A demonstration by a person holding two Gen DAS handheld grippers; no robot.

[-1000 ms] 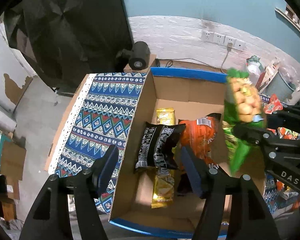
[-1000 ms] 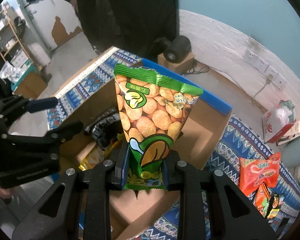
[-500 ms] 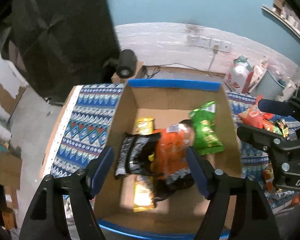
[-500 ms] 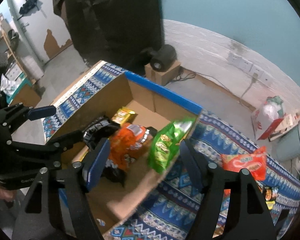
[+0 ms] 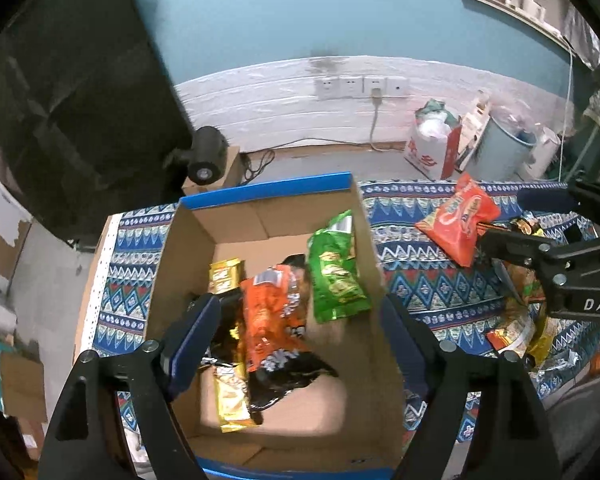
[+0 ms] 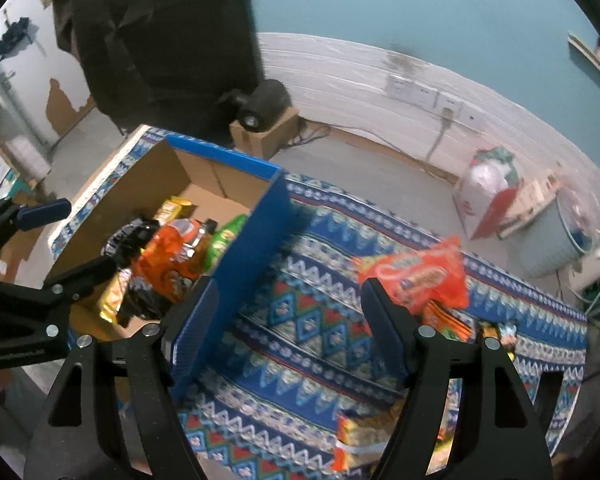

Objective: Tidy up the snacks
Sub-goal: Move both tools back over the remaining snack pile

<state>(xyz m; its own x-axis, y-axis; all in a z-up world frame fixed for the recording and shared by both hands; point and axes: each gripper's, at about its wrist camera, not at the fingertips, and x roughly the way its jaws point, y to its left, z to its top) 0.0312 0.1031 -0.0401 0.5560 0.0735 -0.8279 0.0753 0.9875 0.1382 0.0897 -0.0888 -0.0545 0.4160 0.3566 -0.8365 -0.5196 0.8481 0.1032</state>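
Now we have both hand-held grippers released and empty. The next snack, the red bag (image 6: 416, 276), lies on the table's patterned cloth (image 6: 300, 320) toward the far right corner, just beyond the right hand-held gripper (image 6: 288, 320) and slightly to its right, long axis crosswise to the fingers. The left hand-held gripper (image 5: 300, 336) hangs over the box (image 5: 260, 192), so the right is nearer.

Right gripper (image 6: 290, 320) gapes over patterned cloth (image 6: 300, 320), red snack bag (image 6: 416, 276) beside it.
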